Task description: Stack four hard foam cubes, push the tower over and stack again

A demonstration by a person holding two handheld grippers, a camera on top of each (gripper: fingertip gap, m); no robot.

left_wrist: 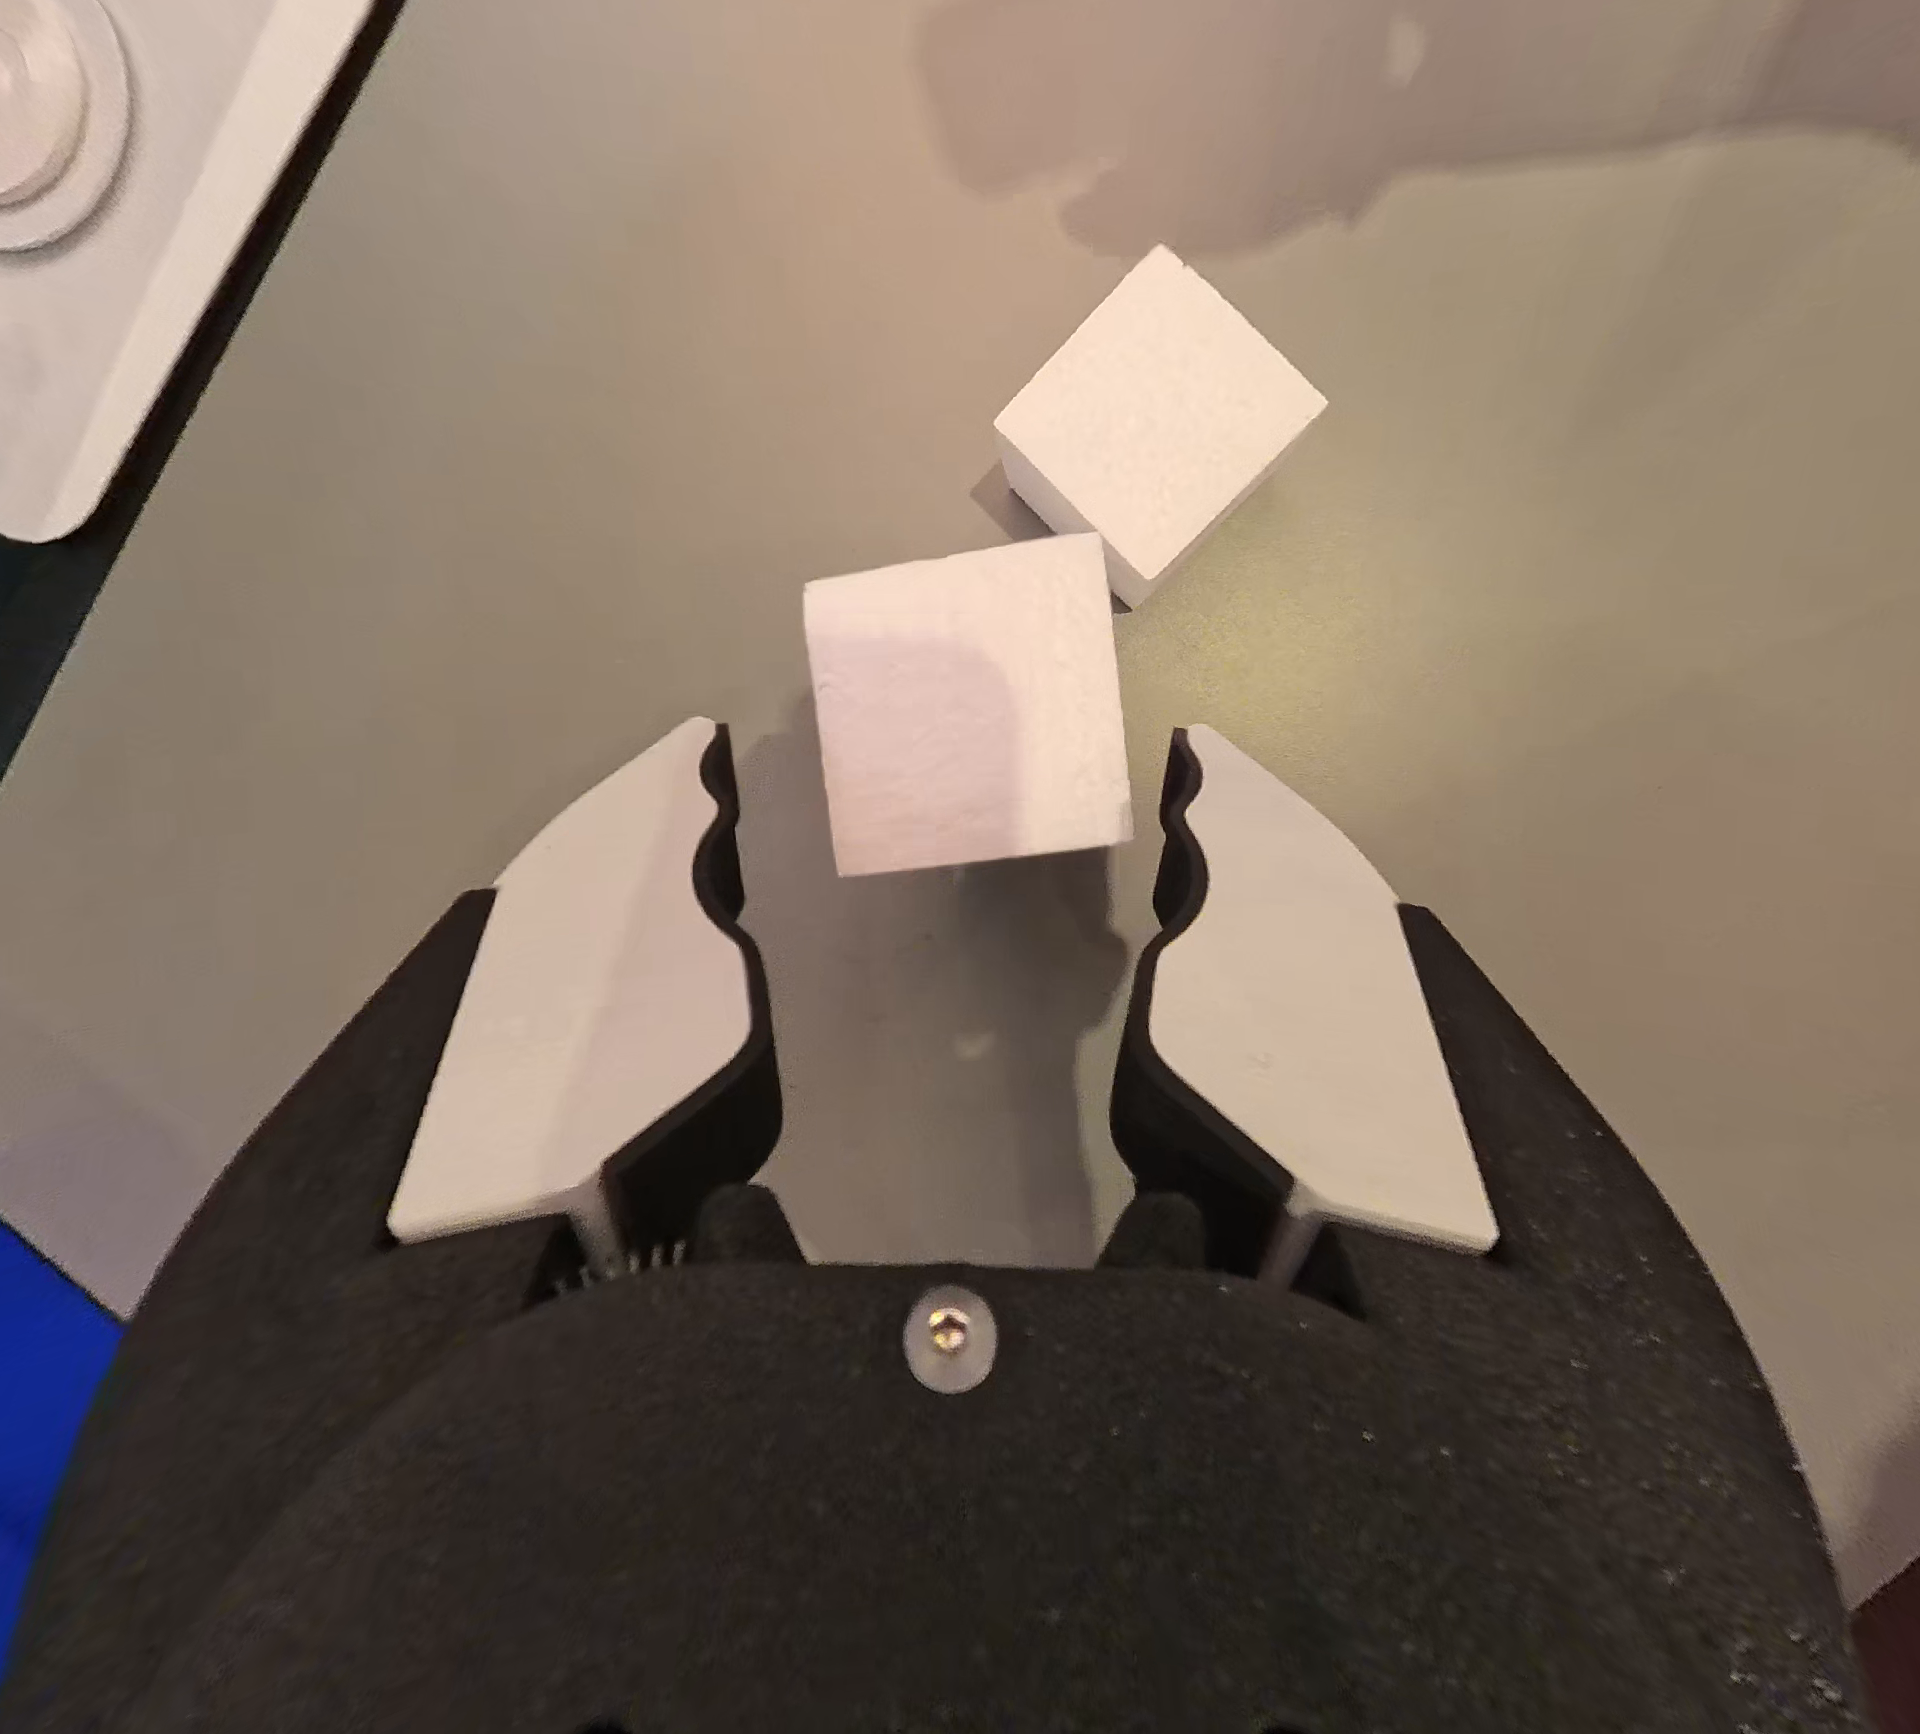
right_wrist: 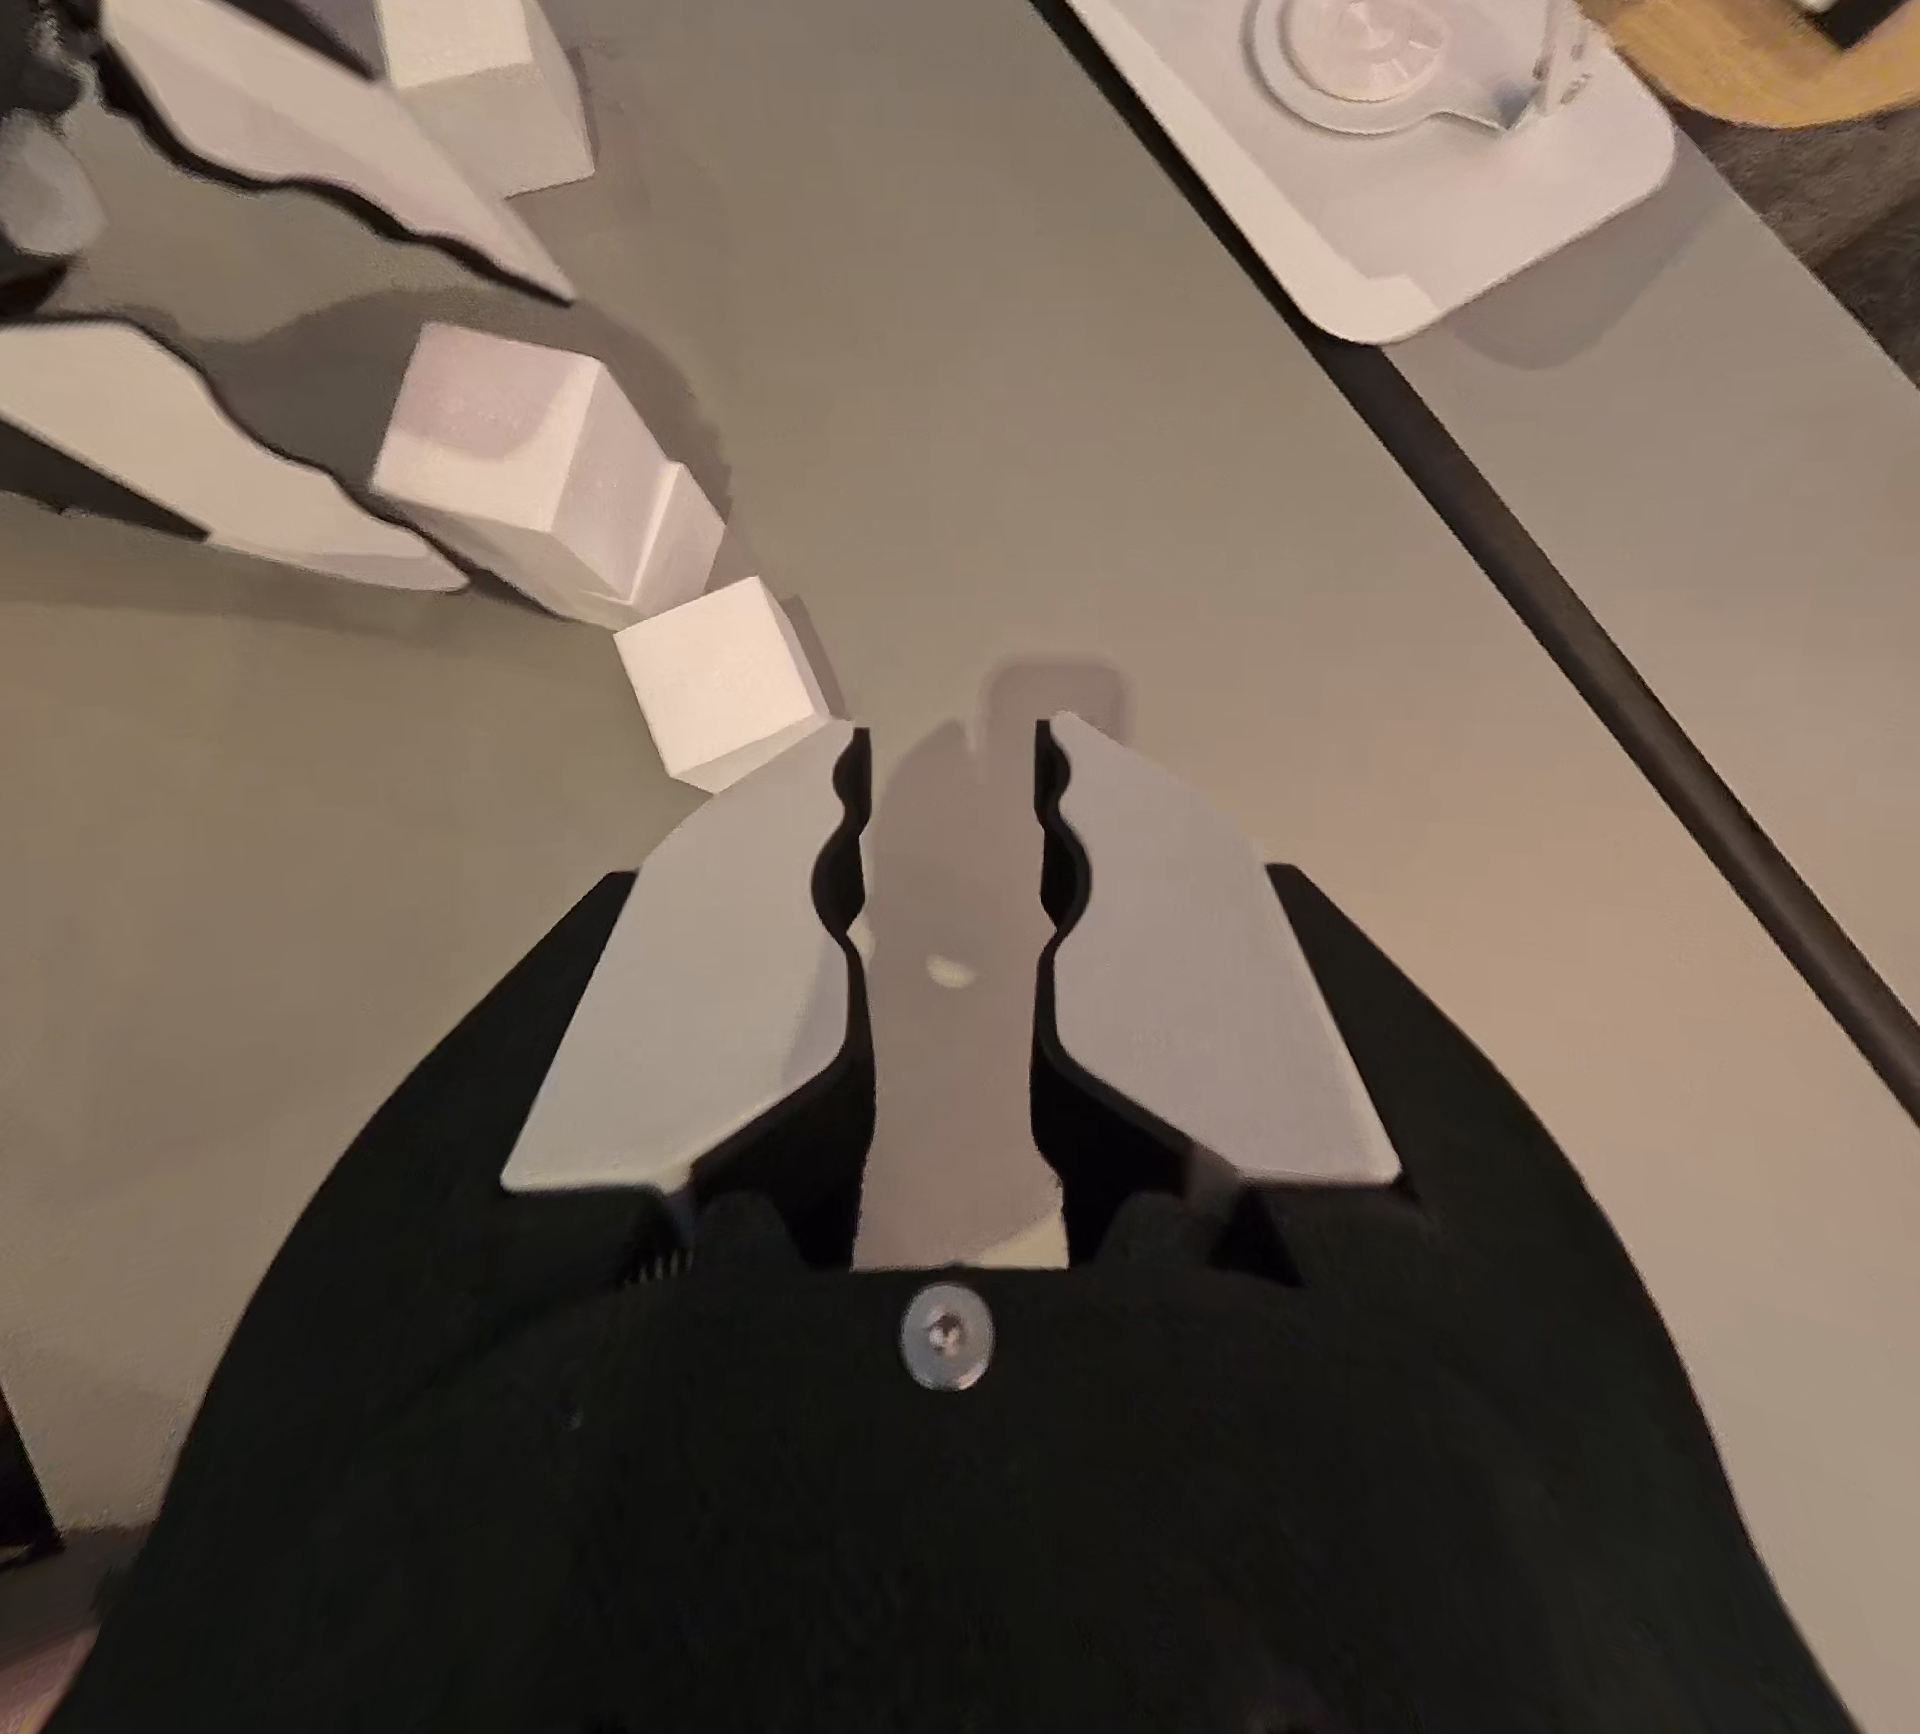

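Several white foam cubes lie on the grey table (left_wrist: 582, 354). In the left wrist view the nearest cube (left_wrist: 966, 702) stands high, and the right wrist view (right_wrist: 488, 458) shows it on top of another cube (right_wrist: 681, 541). My left gripper (left_wrist: 948, 734) is open, its jaws either side of that top cube without touching; it also shows in the right wrist view (right_wrist: 509, 437). A third cube (left_wrist: 1158, 427) (right_wrist: 717, 676) sits on the table against the stack's foot. A fourth cube (right_wrist: 468, 63) stands apart behind the left gripper. My right gripper (right_wrist: 951, 728) is slightly open and empty, just right of the third cube.
A white base plate with a clear mount (left_wrist: 156, 178) (right_wrist: 1361, 84) lies across the table's dark edge (right_wrist: 1558, 562). A blue surface (left_wrist: 42, 1289) shows beyond the table. A round wooden piece (right_wrist: 1714, 63) is at the far right. The right gripper's shadow (left_wrist: 1195, 53) falls on the table. The grippers' ends are close to 15 cm from one another.
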